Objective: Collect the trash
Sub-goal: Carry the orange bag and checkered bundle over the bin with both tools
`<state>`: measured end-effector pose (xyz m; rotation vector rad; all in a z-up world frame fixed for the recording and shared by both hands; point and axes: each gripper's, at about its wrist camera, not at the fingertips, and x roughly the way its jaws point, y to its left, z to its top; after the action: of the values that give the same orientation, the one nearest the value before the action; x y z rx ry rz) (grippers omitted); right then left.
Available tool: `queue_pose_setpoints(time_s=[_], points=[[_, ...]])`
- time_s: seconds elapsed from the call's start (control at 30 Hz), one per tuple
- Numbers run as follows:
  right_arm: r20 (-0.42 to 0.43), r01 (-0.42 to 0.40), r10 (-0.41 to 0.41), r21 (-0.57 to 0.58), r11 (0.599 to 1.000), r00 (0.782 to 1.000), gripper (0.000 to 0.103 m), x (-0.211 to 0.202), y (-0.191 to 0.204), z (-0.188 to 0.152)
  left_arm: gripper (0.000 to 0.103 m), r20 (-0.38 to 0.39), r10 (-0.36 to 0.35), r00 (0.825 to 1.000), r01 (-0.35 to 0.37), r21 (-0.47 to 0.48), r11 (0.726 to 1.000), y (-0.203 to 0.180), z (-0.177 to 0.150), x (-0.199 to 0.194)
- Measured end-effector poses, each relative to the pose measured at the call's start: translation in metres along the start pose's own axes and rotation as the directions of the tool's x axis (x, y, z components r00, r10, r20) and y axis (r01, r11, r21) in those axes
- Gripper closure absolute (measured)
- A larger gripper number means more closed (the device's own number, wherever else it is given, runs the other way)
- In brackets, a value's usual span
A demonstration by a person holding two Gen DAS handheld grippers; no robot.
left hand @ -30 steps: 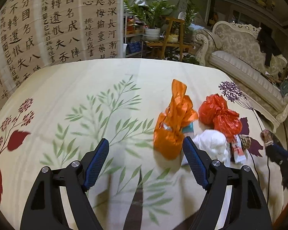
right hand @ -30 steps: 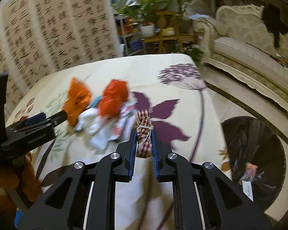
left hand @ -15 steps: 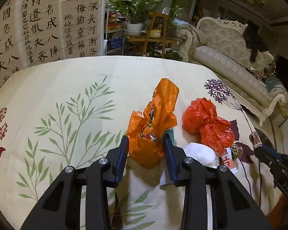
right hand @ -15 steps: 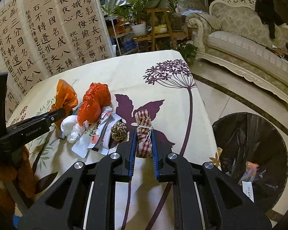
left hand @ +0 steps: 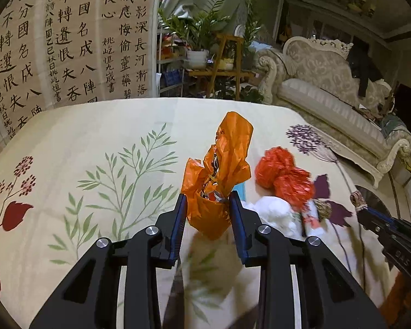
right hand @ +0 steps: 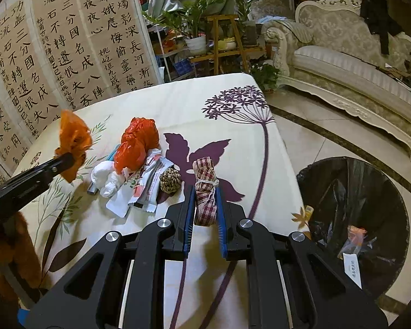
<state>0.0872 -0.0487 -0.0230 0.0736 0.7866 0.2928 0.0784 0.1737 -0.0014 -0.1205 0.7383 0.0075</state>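
- The left hand-held gripper (left hand: 207, 209) is clamped on the lower part of an orange bag (left hand: 219, 175), which stands upright above the counter (left hand: 96, 137), its long axis vertical and twisted top pointing up.
- Just right of it, on the counter, lie a red bag (right hand: 137, 144), a white wad (right hand: 106, 176), flat wrappers (right hand: 142, 189) and a twine ball (right hand: 170, 180), touching in one cluster.
- The right hand-held gripper (right hand: 205, 201) pinches a checked cloth bundle (right hand: 204, 192) tied with string, its long axis running along the fingers, far end pointing away from the camera.
- A black-lined bin (right hand: 353, 219) stands on the floor beside the counter's right edge.
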Motion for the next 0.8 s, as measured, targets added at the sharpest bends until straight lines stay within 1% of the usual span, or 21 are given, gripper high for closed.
queue_pose_setpoints(time_s=[0.1,0.17,0.4,0.63,0.8], points=[[0.009,0.02,-0.02,0.011,1.0,1.0,0.088,-0.01,-0.008,-0.005,0.071,0.011,-0.019,1.0,0.019,0.008,1.0,-0.01,-0.002,-0.013],[0.014,0.034,-0.034,0.02,0.999,0.999,0.088,-0.015,-0.014,-0.008,0.071,0.016,-0.045,0.999,0.045,0.014,0.999,-0.019,-0.003,-0.021],[0.034,0.11,-0.114,0.088,0.99,0.993,0.088,-0.039,-0.057,-0.021,0.071,0.021,-0.138,0.99,0.136,0.071,0.988,-0.067,-0.01,-0.034],[0.039,0.201,-0.21,0.168,0.965,0.977,0.088,-0.059,-0.107,-0.035,0.071,-0.012,-0.24,0.971,0.239,0.141,0.961,-0.13,-0.018,-0.026],[0.039,0.252,-0.265,0.202,0.946,0.963,0.088,-0.065,-0.133,-0.042,0.071,-0.045,-0.281,0.959,0.285,0.187,0.94,-0.17,-0.024,-0.01]])
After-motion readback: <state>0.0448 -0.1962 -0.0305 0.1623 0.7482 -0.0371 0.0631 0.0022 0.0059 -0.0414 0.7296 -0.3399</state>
